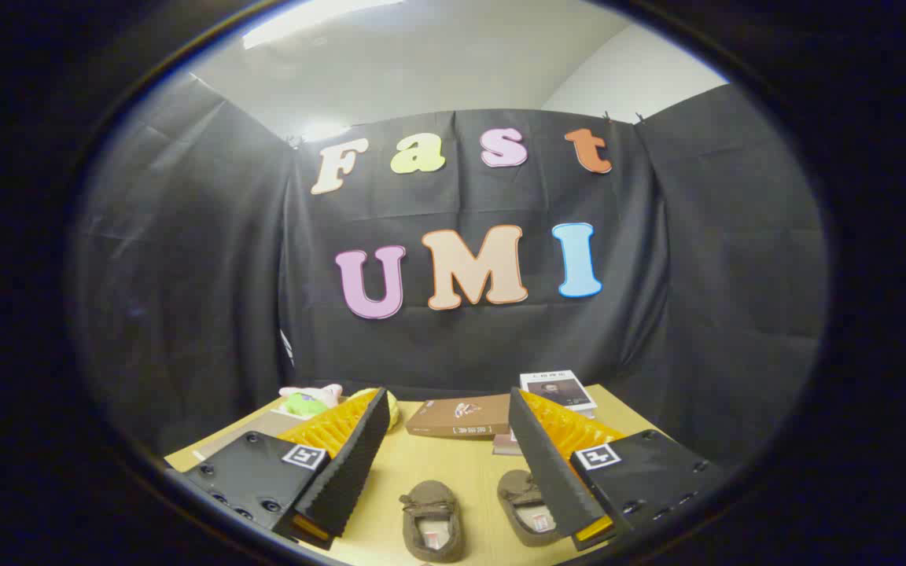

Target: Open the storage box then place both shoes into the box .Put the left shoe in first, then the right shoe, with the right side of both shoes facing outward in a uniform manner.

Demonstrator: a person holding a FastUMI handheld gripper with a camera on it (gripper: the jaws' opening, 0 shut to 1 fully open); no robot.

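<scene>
Black cloth hung all round the booth as its wall, with a pale ceiling and a strip light above, and a light wooden table (461, 472) sat at the bottom of it all.

On that table, a pair of brown slip-on shoes lay side by side, toes pointing away from the camera. One shoe (431, 520) sat between the fingers, and the other shoe (521, 503) was just beside it, partly tucked behind the right-hand finger. Which was left and which was right couldn't really be told from this angle. They looked laid out neatly, probably so either could be picked up without nudging its mate.

The gripper (449, 456) hung above them with its fingers spread wide apart, holding nothing. That seemed like a start pose, with nothing picked yet.

Beyond the shoes lay a flat brown box (461, 417), lid apparently shut, likely the storage box, so opening it would come first. Just past it were a couple of books (559, 389), and off to the left a small pink and green soft toy (310, 401).
</scene>
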